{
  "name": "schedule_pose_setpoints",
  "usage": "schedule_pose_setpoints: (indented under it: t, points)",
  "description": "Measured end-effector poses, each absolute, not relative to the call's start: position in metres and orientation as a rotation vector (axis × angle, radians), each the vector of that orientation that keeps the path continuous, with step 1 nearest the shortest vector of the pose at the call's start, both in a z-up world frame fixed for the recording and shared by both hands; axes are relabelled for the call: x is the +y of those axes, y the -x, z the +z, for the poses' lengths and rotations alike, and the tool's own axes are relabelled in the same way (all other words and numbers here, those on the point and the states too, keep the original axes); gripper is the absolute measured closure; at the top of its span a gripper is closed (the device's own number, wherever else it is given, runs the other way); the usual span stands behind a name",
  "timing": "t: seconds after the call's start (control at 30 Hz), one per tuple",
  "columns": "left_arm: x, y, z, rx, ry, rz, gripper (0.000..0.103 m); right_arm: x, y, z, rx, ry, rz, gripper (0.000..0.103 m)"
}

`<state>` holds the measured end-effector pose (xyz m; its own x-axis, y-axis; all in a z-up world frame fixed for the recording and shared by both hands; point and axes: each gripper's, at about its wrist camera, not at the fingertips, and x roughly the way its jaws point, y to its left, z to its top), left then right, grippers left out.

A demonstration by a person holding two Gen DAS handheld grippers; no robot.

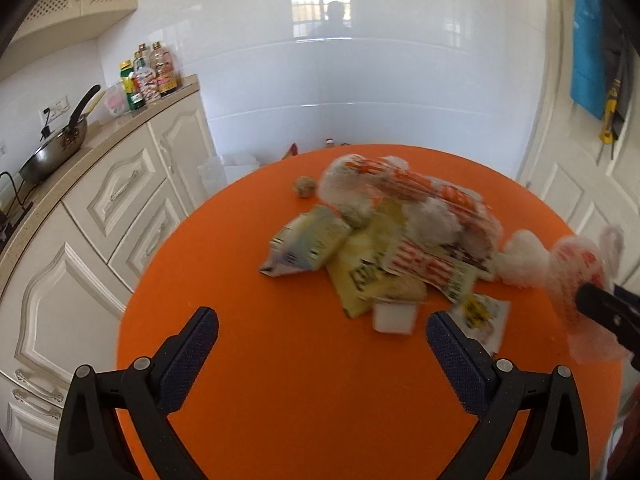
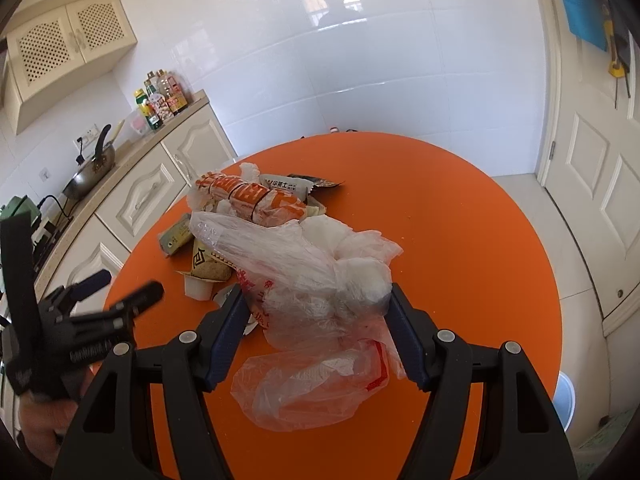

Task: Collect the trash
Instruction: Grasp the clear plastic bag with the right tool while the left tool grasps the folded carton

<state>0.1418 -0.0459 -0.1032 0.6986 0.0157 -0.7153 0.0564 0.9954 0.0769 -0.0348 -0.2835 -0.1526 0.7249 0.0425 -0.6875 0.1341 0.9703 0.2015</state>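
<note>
Orange table (image 1: 280,400) fills both views, and the trash lies heaped on its middle: a clear plastic bag (image 2: 304,264) with red print, an orange-and-white printed bag (image 2: 256,196) behind it, a yellow wrapper (image 1: 360,268), a pale flattened carton (image 1: 308,240), a small white cup (image 1: 394,318) and a brown crumpled ball (image 1: 305,187) set a little apart at the far side.

The right gripper (image 2: 316,320) stands with its jaws spread wide on either side of the clear plastic bag; the bag's bunched white part lies between the blue pads (image 2: 228,332), touching or nearly touching the right-hand one, and a loose flap of the bag hangs over the table between the fingers. The jaws have not closed on it.

The left gripper (image 1: 322,344) is released too, its jaws wide apart over bare table, with the white cup just beyond its right finger and the heap ahead and to the right. In the right wrist view it shows blurred at the table's left edge, near the heap but apart from it.

Beside the table runs a cream cabinet counter (image 2: 132,168) bearing a wok (image 2: 90,172) and bottles (image 2: 162,98).
</note>
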Motion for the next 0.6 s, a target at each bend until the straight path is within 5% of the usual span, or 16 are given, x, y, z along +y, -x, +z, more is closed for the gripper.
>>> schedule_pose_setpoints:
  t: [0.6]
  points:
    - [-0.041, -0.264, -0.146, 0.829, -0.332, -0.129, 0.001, -0.278, 0.02, -0.155, 0.79, -0.207, -0.093, 0.034]
